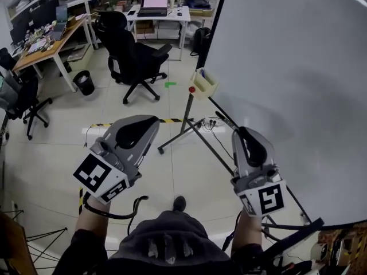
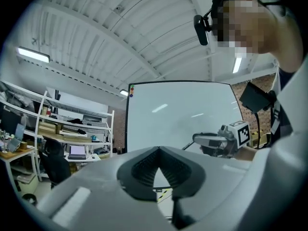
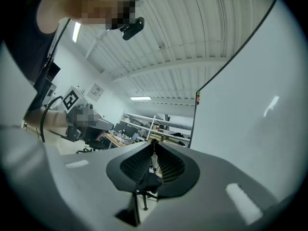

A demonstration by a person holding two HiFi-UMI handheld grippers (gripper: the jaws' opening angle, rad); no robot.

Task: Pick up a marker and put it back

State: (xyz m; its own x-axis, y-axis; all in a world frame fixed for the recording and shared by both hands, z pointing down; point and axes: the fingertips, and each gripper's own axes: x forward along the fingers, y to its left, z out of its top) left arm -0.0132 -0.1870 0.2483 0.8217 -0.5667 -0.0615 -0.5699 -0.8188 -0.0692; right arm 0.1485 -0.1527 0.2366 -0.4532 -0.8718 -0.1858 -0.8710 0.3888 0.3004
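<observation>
Office floor and a tall whiteboard (image 1: 287,67) fill the head view as you hold the left gripper (image 1: 153,121) at lower left and the right gripper (image 1: 240,133) at lower right, both clenched on nothing. What looks like the marker (image 1: 202,72) pokes from a beige holder (image 1: 206,87) at the board's left edge, upper centre.

Two hand-held tools are in view, the left tool (image 1: 152,121) and the right tool (image 1: 241,132), and each carries one cube with square markers. There is one large whiteboard (image 1: 287,85) on a stand, with one small beige box (image 1: 204,85) fixed at its edge. At least two black office chairs stand on the floor, the near chair (image 1: 135,56) and the left chair (image 1: 23,99). There are two tables, one wooden table (image 1: 49,47) and one white table (image 1: 160,17). The white one bears one open laptop (image 1: 153,3). One black bin (image 1: 84,82) stands by the wooden one.
</observation>
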